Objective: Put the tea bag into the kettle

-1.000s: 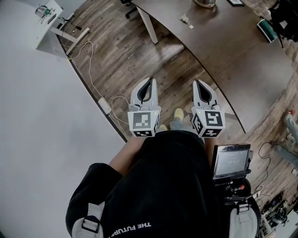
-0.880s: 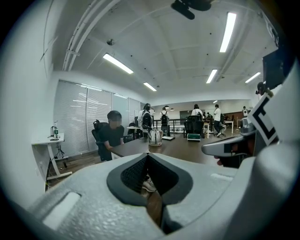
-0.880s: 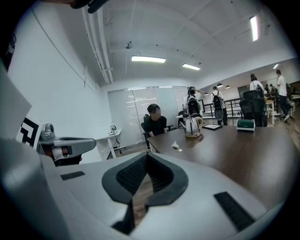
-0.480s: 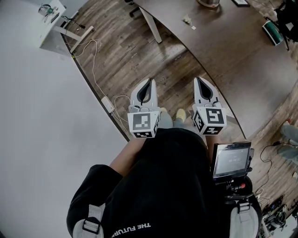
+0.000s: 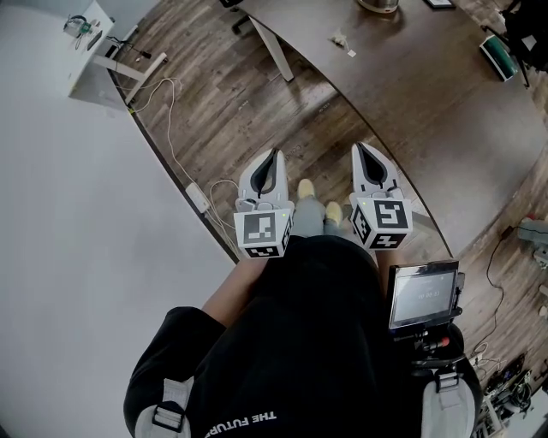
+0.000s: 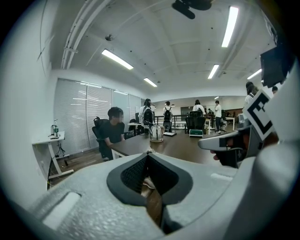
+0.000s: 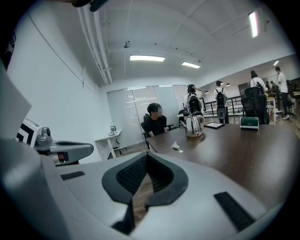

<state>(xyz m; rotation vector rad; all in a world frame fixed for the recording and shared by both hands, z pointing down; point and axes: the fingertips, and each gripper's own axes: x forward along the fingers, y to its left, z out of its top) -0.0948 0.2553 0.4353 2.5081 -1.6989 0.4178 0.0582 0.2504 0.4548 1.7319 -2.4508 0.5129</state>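
The tea bag is a small white packet lying on the dark brown curved table, far ahead of both grippers. The steel kettle stands beyond it at the frame's top edge. In the right gripper view the tea bag lies in front of the kettle. The left gripper view shows the kettle on the tabletop. My left gripper and right gripper are held side by side at waist height over the wooden floor, both shut and empty.
A person sits at the table's far end, and others stand further back. A green box lies on the table's right. A white side desk stands at the left wall, with a cable and power strip on the floor. A screen hangs at my right hip.
The person's feet have shifted under the grippers, one shoe now further forward. Both grippers stay shut and side by side, almost where they were.
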